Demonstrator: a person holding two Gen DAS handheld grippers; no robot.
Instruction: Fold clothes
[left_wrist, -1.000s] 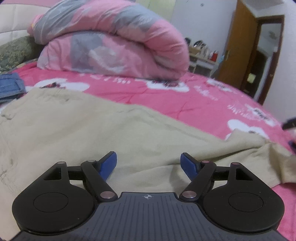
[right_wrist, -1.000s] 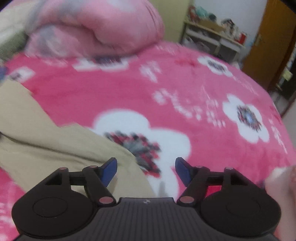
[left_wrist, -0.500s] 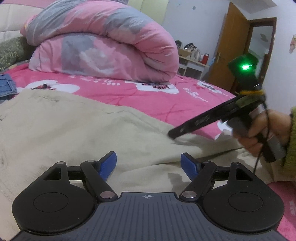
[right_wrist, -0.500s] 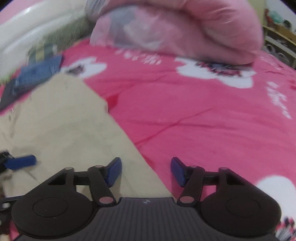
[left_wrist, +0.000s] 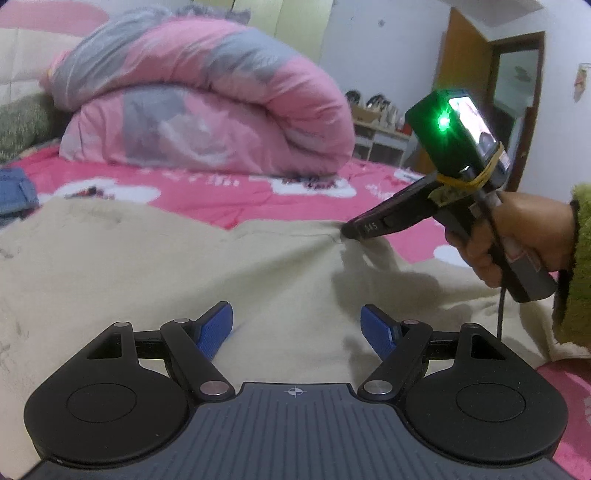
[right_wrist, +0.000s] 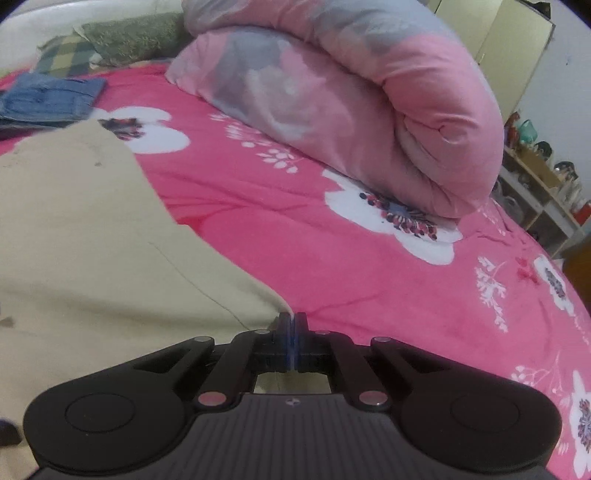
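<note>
The beige garment (left_wrist: 155, 258) lies spread across the pink flowered bed (right_wrist: 332, 266), its far edge pinched between the closed right tongs (right_wrist: 291, 332), while the left tongs (left_wrist: 296, 326) hover just above the cloth with jaws spread wide and empty.

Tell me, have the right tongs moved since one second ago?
Yes. The right tongs have come in from the right toward the rolled quilt and now pinch the beige garment.
</note>
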